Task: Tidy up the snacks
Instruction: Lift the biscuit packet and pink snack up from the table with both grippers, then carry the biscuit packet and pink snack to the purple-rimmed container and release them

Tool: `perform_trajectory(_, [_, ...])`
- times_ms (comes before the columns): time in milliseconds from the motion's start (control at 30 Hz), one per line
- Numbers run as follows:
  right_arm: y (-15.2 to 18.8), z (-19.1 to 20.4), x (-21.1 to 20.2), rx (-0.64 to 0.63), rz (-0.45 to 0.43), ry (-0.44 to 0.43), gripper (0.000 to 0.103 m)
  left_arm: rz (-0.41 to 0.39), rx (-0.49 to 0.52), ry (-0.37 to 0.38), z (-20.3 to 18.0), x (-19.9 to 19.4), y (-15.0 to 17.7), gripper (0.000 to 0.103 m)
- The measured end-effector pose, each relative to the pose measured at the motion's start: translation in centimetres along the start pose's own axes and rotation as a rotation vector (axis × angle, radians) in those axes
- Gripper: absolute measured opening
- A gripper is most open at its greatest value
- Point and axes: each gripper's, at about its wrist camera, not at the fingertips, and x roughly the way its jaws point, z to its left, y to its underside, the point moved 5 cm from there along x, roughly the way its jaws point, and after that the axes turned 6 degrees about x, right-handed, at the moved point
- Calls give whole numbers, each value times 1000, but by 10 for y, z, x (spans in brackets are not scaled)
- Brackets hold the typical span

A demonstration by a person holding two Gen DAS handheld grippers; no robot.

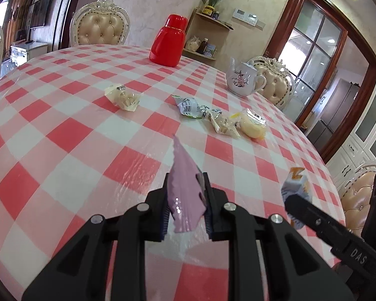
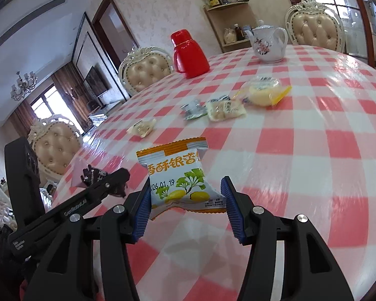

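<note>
The left gripper [image 1: 186, 195] is clamped on a pink packet [image 1: 185, 190], low in the middle of the left wrist view, lifted above the checked table [image 1: 62, 135]. The right gripper [image 2: 186, 195] grips an orange-and-white packet [image 2: 178, 175] by its sides, low centre in the right wrist view; it also shows at the lower right edge of the left view. Loose snacks lie further up the table: a pale packet [image 1: 124, 96] on its own left of centre, then a grey-white wrapper [image 1: 188, 105], a small clear packet [image 1: 221, 123] and a yellow cake [image 1: 253, 125] close together, right of centre. Behind them stand a red flask [image 1: 169, 41] and a white teapot [image 1: 242, 77].
</note>
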Motion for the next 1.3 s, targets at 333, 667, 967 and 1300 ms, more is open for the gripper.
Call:
perform_trajectory(333, [24,32,-14,-55,33,-44,53,-2,-28,-23,14,-42,21,22])
perform_trajectory(667, [65,93,-16,-182,95,-112,53,-21,-6,-116,45,-105,35,22])
perform_trajectory(967, [97,147,-20,-301,139,-161,53,-56,-17,-209,91,-169,59,22])
perform_trajectory(1300, [151,227,-17,-482,210,-254,53,-104,-65,-337,159,-234,75,22])
